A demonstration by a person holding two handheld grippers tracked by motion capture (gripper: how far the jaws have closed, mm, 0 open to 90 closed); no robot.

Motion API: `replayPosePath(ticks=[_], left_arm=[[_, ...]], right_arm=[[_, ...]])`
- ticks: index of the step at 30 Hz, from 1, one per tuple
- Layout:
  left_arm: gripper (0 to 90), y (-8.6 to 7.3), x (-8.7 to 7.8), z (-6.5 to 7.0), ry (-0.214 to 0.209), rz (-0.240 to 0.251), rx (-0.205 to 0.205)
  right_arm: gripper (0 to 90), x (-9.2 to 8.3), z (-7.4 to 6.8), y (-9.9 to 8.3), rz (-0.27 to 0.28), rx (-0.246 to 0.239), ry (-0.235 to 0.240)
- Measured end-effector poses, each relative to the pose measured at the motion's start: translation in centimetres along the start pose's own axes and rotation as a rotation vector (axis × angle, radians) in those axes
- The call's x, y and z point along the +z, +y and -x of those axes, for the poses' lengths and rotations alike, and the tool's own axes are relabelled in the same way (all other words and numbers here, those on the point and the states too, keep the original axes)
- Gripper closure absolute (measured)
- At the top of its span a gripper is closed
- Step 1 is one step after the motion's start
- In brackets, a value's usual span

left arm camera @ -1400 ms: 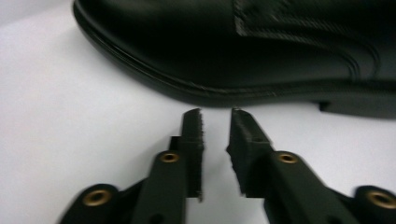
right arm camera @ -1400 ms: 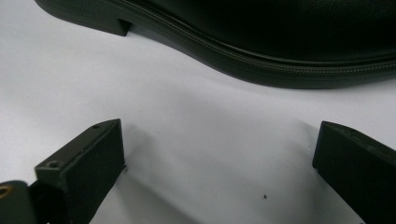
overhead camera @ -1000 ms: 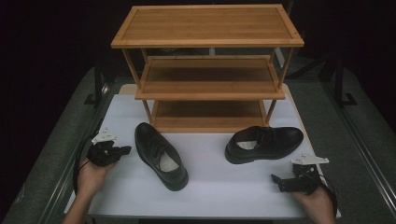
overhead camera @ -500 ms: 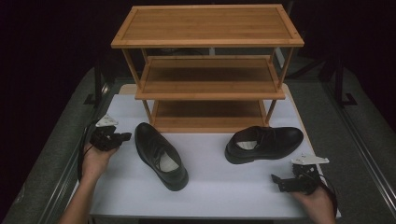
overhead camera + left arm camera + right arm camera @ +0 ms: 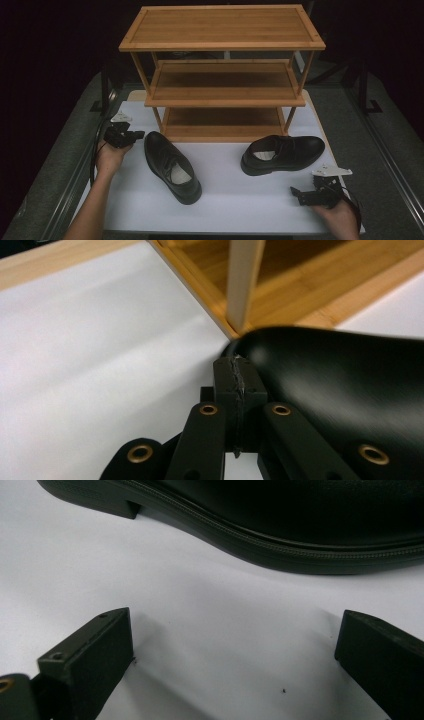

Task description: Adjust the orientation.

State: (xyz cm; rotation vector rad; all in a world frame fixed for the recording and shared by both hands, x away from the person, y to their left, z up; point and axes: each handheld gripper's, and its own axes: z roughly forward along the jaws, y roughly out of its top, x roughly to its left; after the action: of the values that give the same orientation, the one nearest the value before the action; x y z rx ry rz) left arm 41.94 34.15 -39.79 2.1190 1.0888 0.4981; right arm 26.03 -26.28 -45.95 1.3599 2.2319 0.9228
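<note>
Left gripper (image 5: pixel 136 134) moved to left shoe (image 5: pixel 172 166), rack (image 5: pixel 222 90) behind

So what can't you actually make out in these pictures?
- Right gripper view: black leather shoe on the right, its upper cut off by the top edge.
- Left gripper view: black leather shoe on the left, blurred from closeness.
- High view: bottom shelf of the wooden rack, shadowed by the shelf above.

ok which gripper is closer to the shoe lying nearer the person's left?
Left. The left gripper sits shut right beside that left shoe's far end, by the rack. The right gripper is open, over by the other shoe.
</note>
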Motion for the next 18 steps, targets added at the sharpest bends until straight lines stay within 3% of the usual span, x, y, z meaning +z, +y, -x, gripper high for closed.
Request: replayPosePath(ticks=[9,18], left_arm=[[90.0,1.2,2.3,-1.8,0.001,-0.02,-0.016],[90.0,0.2,4.4,-1.8,-0.03,-0.072,-0.016]], right_arm=[[1.6,0.0,0.0,0.0,0.0,0.0,0.0],[1.6,0.0,0.0,0.0,0.0,0.001,0.0]])
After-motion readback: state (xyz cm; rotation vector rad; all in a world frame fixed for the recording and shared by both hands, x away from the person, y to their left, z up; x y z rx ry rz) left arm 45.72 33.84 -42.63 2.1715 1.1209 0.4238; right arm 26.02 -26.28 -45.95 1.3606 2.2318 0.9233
